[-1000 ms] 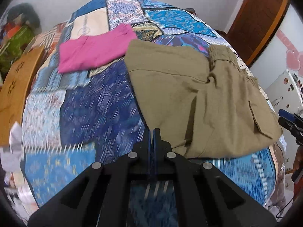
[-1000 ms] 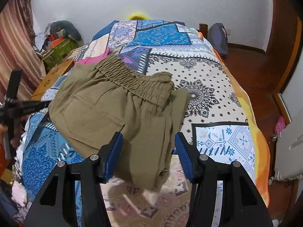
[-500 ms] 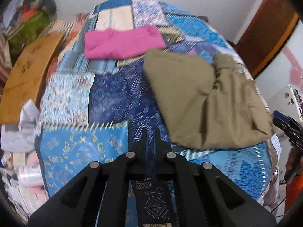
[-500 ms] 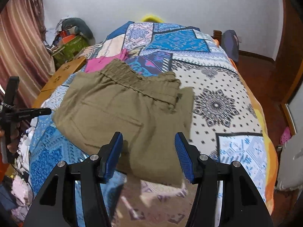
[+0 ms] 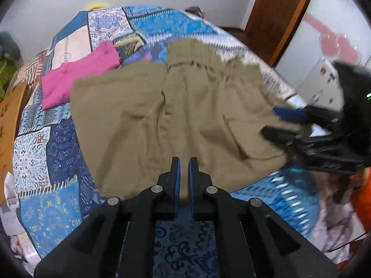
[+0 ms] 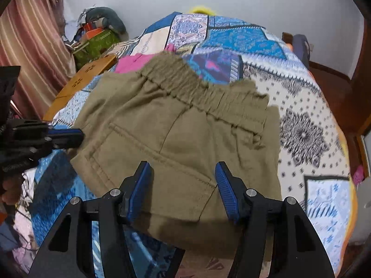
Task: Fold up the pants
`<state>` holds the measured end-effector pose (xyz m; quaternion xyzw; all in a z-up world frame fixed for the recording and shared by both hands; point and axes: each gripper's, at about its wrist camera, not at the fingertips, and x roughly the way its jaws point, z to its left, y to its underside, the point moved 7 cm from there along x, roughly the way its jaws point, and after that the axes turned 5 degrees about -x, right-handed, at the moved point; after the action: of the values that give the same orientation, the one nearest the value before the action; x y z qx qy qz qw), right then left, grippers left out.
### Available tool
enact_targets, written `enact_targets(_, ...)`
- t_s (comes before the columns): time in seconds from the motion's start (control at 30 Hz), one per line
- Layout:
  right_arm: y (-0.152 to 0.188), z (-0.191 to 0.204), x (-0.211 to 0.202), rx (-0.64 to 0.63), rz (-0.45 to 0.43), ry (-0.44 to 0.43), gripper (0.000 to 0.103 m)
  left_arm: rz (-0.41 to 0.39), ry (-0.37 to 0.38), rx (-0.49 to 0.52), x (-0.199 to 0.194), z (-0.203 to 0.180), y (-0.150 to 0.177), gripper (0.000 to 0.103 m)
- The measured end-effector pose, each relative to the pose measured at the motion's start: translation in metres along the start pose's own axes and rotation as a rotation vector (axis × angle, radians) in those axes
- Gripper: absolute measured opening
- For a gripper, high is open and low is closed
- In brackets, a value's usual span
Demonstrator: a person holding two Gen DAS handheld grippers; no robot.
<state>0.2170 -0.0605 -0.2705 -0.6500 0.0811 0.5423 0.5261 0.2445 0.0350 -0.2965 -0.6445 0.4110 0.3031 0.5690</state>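
Olive-khaki pants [image 5: 185, 106] lie spread on the patchwork bed cover [image 5: 58, 150], elastic waistband [image 6: 208, 97] at the far side. My left gripper [image 5: 183, 162] hovers over the near hem. Its jaws are just starting to open, with only a narrow slit and nothing between the pads. In the right wrist view this left gripper [image 6: 78, 136] points at the pants' left edge. My right gripper [image 6: 183, 169] stands open above the pants [image 6: 185, 139] near the back pocket, its pads not pressing the cloth. The left wrist view shows the right gripper [image 5: 276, 122] at the pants' right edge.
A folded pink garment [image 5: 78, 76] lies on the bed beyond the pants. A wooden board [image 6: 81, 83] and a clutter pile [image 6: 97, 34] sit left of the bed, by a striped curtain [image 6: 30, 46]. A brown door [image 5: 278, 11] is on the right.
The left gripper swung away to the left, then back over the pants' near hem, its slit slightly wider. The right gripper moved in over the pants, which now lie flatter.
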Motion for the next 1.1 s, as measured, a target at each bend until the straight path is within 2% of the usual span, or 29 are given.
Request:
enact_targets(0.17,0.016,0.008,-0.014,-0.072,0.003,0.029,0.055,-0.035,0.030,-0.037,-0.002,0.007,0.012,0.006)
enact_targets(0.33,0.025,0.001,-0.024,-0.025,0.018,-0.032,0.055,-0.046,0.011,-0.025,-0.014,0.011,0.024,0.006)
enact_targets(0.47,0.032,0.000,-0.035,-0.041,0.021,-0.009,0.055,-0.017,-0.002,-0.035,-0.025,0.024,0.035,0.006)
enact_targets(0.57,0.032,-0.004,-0.048,-0.040,0.020,-0.006,0.055,-0.022,-0.074,-0.036,-0.034,0.038,0.035,0.010)
enact_targets(0.6,0.031,-0.007,-0.051,-0.030,0.013,-0.002,0.055,-0.036,-0.094,-0.044,-0.038,0.044,0.031,0.018)
enact_targets(0.63,0.028,-0.011,-0.056,-0.015,0.000,0.007,0.056,-0.050,-0.101,-0.055,-0.042,0.048,0.028,0.032)
enact_targets(0.67,0.026,-0.015,-0.059,-0.001,-0.012,0.013,0.056,-0.073,-0.108,-0.071,-0.046,0.053,0.023,0.040)
enact_targets(0.7,0.023,-0.020,-0.063,0.015,-0.026,0.017,0.058,-0.102,-0.113,-0.088,-0.050,0.059,0.016,0.054)
enact_targets(0.73,0.020,-0.027,-0.065,0.038,-0.043,0.025,0.060,-0.129,-0.119,-0.102,-0.053,0.063,0.009,0.063)
enact_targets(0.83,0.012,-0.045,-0.062,0.092,-0.057,0.058,0.062,-0.153,-0.116,-0.118,-0.052,0.071,-0.008,0.079)
enact_targets(0.93,0.012,-0.061,-0.050,0.142,-0.033,0.088,0.063,-0.144,-0.084,-0.134,-0.038,0.078,-0.021,0.089)
enact_targets(1.0,0.013,-0.070,-0.037,0.178,-0.011,0.098,0.065,-0.113,-0.083,-0.166,-0.021,0.087,-0.027,0.089)
enact_targets(1.1,0.016,-0.075,-0.022,0.220,0.017,0.062,0.065,-0.055,-0.062,-0.232,0.000,0.099,-0.030,0.089)
